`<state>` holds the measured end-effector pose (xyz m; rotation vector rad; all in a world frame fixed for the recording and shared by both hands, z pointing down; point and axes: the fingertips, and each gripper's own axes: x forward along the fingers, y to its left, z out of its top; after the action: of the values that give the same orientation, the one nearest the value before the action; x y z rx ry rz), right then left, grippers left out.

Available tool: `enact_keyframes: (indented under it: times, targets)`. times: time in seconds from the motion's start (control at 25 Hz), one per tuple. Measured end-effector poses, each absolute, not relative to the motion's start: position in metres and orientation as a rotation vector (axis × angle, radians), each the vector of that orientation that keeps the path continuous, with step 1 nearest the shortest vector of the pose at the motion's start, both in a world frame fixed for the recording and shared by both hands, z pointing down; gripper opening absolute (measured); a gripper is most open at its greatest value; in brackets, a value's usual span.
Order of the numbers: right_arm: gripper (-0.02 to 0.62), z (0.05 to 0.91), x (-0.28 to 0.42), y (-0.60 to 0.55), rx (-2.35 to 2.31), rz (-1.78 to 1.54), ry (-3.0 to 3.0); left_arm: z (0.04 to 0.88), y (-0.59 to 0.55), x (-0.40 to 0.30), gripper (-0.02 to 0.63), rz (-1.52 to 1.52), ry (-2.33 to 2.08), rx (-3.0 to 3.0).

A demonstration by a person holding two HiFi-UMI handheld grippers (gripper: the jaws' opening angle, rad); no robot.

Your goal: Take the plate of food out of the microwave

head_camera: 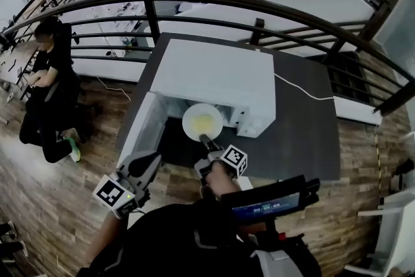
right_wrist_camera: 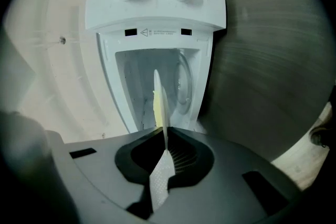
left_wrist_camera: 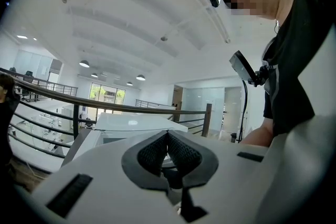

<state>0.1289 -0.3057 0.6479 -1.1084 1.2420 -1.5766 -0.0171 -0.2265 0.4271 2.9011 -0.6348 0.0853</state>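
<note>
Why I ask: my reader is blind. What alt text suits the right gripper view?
The right gripper has its jaws shut on the rim of a white plate of yellow food, seen edge-on. Behind it stands the open white microwave on a dark table.

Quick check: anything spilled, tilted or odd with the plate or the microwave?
Nothing stands out. The right gripper grips the plate by its near rim at the open front of the microwave. The yellow food sits on the plate, with no spill visible. The left gripper is shut and empty.
</note>
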Motion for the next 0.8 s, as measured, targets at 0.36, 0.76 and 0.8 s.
enact_keyframes:
  times: [0.36,0.76,0.8]
  targets:
    - [0.014,0.612,0.110,-0.264,-1.051,-1.594,1.258,0.417,-0.220,-0.029,0.005,0.061,-0.637,2.888]
    - [0.014,0.588,0.106,-0.233,-1.033,-1.597,1.308,0.424,-0.217,-0.027,0.005,0.067,-0.602,2.899]
    - [0.014,0.585,0.106,-0.231,-1.029,-1.591,1.309,0.425,-0.217,-0.027,0.005,0.070,-0.597,2.898]
